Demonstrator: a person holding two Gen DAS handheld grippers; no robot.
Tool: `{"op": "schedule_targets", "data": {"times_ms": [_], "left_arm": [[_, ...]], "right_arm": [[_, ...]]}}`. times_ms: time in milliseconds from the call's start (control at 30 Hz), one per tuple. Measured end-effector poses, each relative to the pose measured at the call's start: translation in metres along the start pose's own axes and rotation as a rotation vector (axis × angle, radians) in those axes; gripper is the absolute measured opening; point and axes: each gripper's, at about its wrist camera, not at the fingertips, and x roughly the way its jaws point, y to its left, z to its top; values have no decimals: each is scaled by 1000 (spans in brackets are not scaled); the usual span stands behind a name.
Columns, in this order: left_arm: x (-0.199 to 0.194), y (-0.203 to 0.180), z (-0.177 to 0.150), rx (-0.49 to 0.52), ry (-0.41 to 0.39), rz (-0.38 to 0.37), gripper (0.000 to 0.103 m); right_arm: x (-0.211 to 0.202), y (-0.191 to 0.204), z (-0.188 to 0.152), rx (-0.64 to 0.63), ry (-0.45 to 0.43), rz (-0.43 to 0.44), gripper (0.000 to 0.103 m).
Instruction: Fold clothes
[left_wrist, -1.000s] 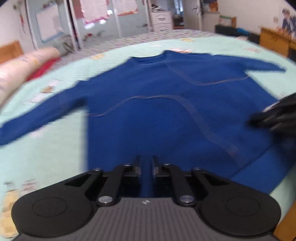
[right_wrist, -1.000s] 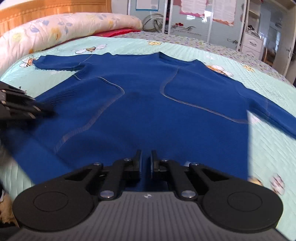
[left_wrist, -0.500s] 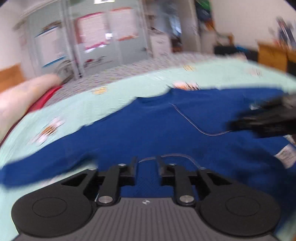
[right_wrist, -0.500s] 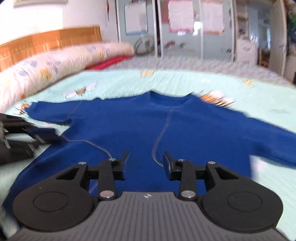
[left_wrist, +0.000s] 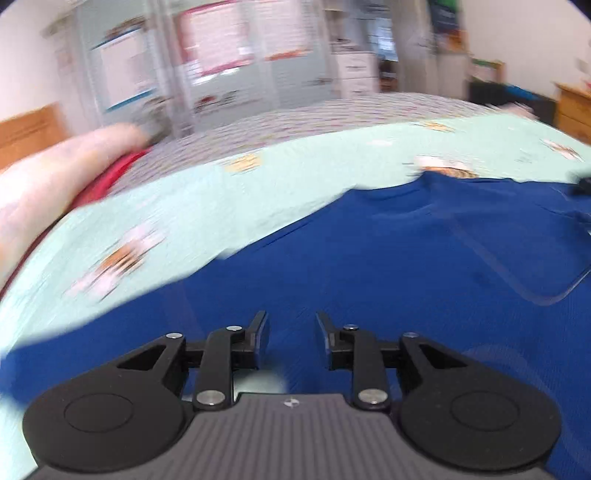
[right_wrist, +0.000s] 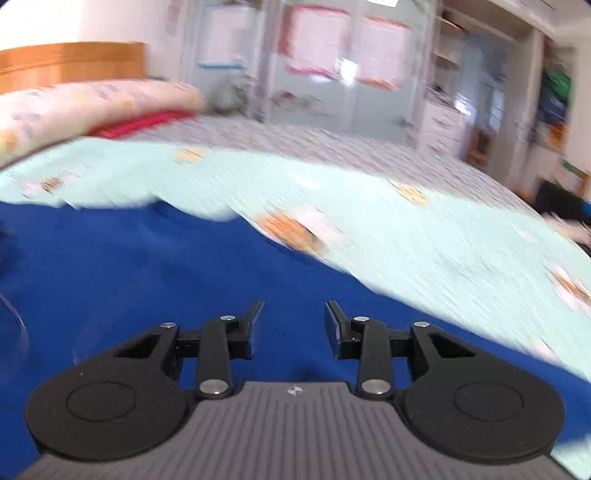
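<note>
Blue sweater (left_wrist: 388, 280) spread flat on the bed (left_wrist: 207, 206), first fold made

Both jaws just opened and nothing's gripped by left gripper (left_wrist: 290, 325) or right gripper (right_wrist: 293, 314); sleeves probably get grabbed next.

A big bed (right_wrist: 424, 236) fills the room, with a light green cover that has little orange pictures on it. A long pale pillow (right_wrist: 92, 103) lies by the brown wooden headboard (right_wrist: 70, 61), and a red cloth (right_wrist: 144, 123) sits next to it. Behind the bed stand tall glass doors (right_wrist: 317, 70) with pink papers, white drawers (left_wrist: 356, 75), white walls and a wooden desk (left_wrist: 574, 110), all in bright light.
</note>
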Motion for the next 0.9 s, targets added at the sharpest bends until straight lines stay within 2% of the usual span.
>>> {"op": "schedule_targets", "data": {"times_ms": [33, 100, 133, 167, 200, 233, 267, 300, 333, 367, 433, 500, 567, 667, 733, 800, 867, 900], "left_arm": [[13, -4, 1, -3, 2, 14, 31], [39, -10, 1, -19, 6, 49, 33], [52, -14, 1, -27, 8, 67, 39], [64, -17, 1, -35, 10, 84, 56], [77, -20, 0, -43, 12, 102, 68], [79, -12, -3, -80, 0, 135, 84], [78, -5, -8, -138, -8, 140, 89], [77, 2, -13, -198, -15, 141, 89], [77, 9, -14, -245, -16, 133, 89], [77, 16, -16, -290, -16, 124, 88], [78, 14, -13, -282, -20, 134, 88], [75, 10, -14, -262, -24, 148, 88], [73, 14, -15, -272, -27, 142, 88], [75, 19, -18, -285, -30, 134, 88], [72, 16, -21, -291, -31, 129, 88], [68, 15, -22, -295, -32, 127, 88], [67, 14, -22, -296, -34, 126, 88], [67, 14, -22, -297, -36, 126, 88]], "right_arm": [[20, 14, 8, -6, 15, 29, 35], [65, 38, 13, -34, 101, 11, 34], [85, 42, 12, -51, 142, -18, 34], [101, 40, 9, -61, 162, -41, 37], [109, 32, 6, -55, 143, -46, 44], [114, 15, 7, -17, 128, -63, 57], [119, -8, 10, 53, 137, -107, 55], [122, -27, 12, 125, 144, -152, 48], [125, -47, 15, 198, 151, -196, 25], [125, -62, 17, 254, 149, -232, 6], [111, -56, 19, 254, 92, -238, 7], [114, -25, 22, 199, 88, -126, 7], [131, -1, 25, 162, 129, -49, 14], [170, -19, 32, 217, 165, -78, 13], [190, -63, 38, 368, 169, -111, 0], [197, -84, 43, 484, 169, -189, 0], [178, -73, 44, 472, 101, -157, 3], [163, -57, 40, 435, 66, -95, 3]]}}
